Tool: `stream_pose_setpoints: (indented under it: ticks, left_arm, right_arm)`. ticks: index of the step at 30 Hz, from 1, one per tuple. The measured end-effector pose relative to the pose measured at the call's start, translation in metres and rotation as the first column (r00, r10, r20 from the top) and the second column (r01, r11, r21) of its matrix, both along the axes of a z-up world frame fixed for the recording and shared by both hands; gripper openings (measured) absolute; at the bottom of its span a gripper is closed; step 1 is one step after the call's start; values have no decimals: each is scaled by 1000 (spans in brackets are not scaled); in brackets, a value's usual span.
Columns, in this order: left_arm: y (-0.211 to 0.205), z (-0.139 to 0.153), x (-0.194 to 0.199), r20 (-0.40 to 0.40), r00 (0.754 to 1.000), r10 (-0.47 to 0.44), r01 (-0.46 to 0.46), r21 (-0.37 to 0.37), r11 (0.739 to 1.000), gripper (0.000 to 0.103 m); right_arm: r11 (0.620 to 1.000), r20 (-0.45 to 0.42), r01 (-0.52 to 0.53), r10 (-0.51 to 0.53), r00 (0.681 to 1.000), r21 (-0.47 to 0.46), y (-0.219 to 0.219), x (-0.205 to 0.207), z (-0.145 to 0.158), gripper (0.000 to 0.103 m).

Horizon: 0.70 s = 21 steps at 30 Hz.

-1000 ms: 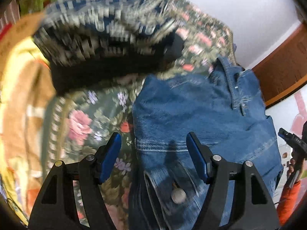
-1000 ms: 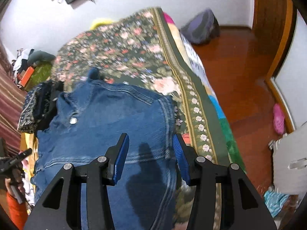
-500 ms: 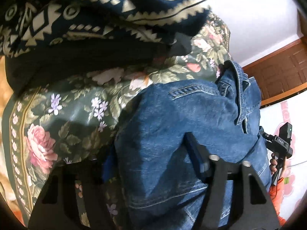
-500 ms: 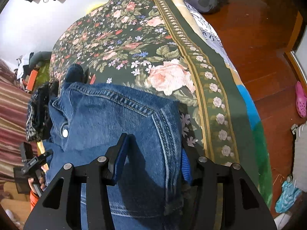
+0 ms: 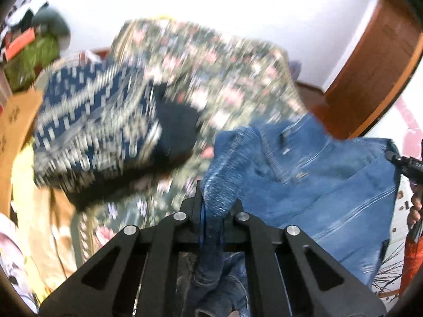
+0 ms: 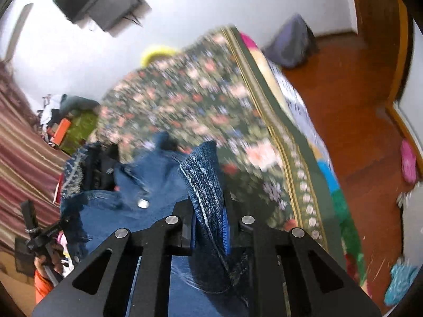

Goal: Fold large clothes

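Both are clamping bunched blue denim: the left hand-held gripper (image 5: 211, 211) and right hand-held gripper (image 6: 210, 220) are pinching the jacket (image 5: 317, 179), hanging rumpled above the bed (image 6: 211, 100).

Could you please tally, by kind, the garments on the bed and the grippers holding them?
Denim jacket: 1
Patterned navy garment: 1
Grippers, left gripper and right gripper, both shut on the denim: 2
Total: 4
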<state>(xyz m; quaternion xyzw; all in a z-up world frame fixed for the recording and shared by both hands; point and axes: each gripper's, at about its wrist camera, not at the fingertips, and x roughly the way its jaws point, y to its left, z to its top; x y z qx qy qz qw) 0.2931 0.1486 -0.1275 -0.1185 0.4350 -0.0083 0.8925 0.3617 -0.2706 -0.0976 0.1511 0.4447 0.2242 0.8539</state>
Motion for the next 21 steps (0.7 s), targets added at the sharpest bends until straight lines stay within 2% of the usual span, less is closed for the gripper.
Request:
stream_pose_setpoints:
  ticks: [5,7,10,14,16,21]
  left_arm:
    - [-4,54,7,102,995,-21,22,-4,1000,6]
    - [-5,64,16,123,992,-18,18,3,1000,6]
    - [1,66,38,136,991,8,-10,18,1000,6]
    - [22,50,62,106,993,59,-62,27,998,6]
    - [32,30,80,69,994,81,-84,35,996,6]
    - [55,-28,104,-33,991,127,-127,26,992,7]
  right_arm:
    - [998,114,-58,59,992,-8,24,-4,50,12]
    - [998,148,-66,66,987,-3,31,2,64,12]
    - [998,182,-49,55,982,-38,40,17,69,12]
    - [997,148,-13,24,989,-74,45,50,50,12]
    - [993,121,5,9,993,-116,48,64,31,12]
    - [976,2,44,-44,999,-214,45,102,-35,12]
